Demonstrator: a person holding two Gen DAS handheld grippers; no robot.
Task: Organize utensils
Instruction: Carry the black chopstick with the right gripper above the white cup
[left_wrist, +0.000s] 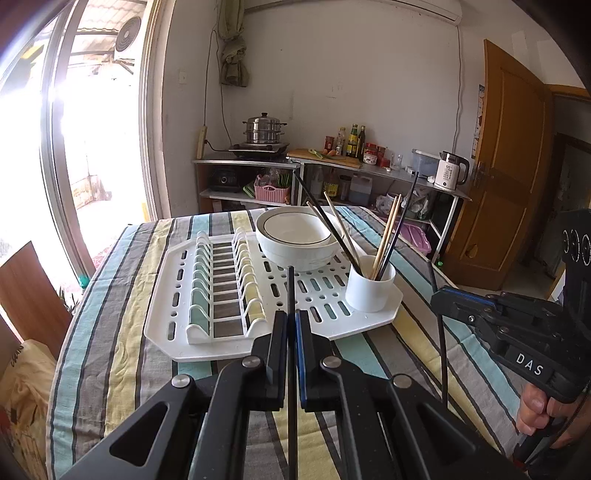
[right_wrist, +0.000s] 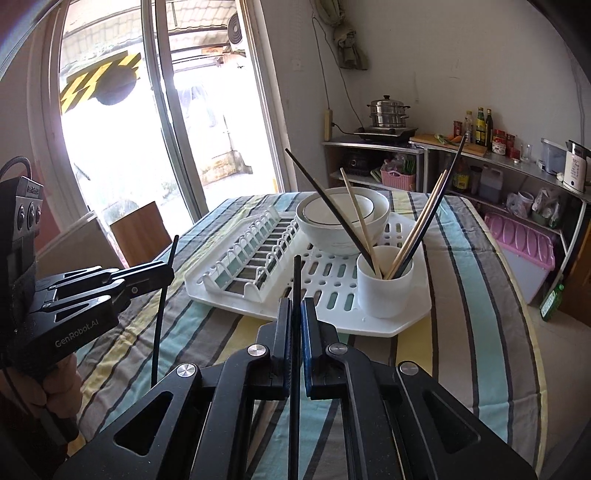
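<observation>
A thin black chopstick was clamped upright between the closed pads of the left gripper, its slim round shaft rising above the matte black fingers. A second black chopstick was pinched in the same way by the closed right gripper, one pad of which was faced in blue. In the right wrist view the left gripper was seen at the left edge, held by a hand.

Both grippers were held above a worktop draped in a soft, wrinkled cloth striped in grey, teal, pale yellow and white. On it was laid a white plastic drying rack, flat, slotted, with cut corners and a row of arched plate dividers. On the rack's near right corner a smooth white cylindrical cup was stood, in which pale wooden chopsticks and dark ones were leaned apart. Behind the cup, round white bowls with a dark rim line were stacked on the rack.
</observation>
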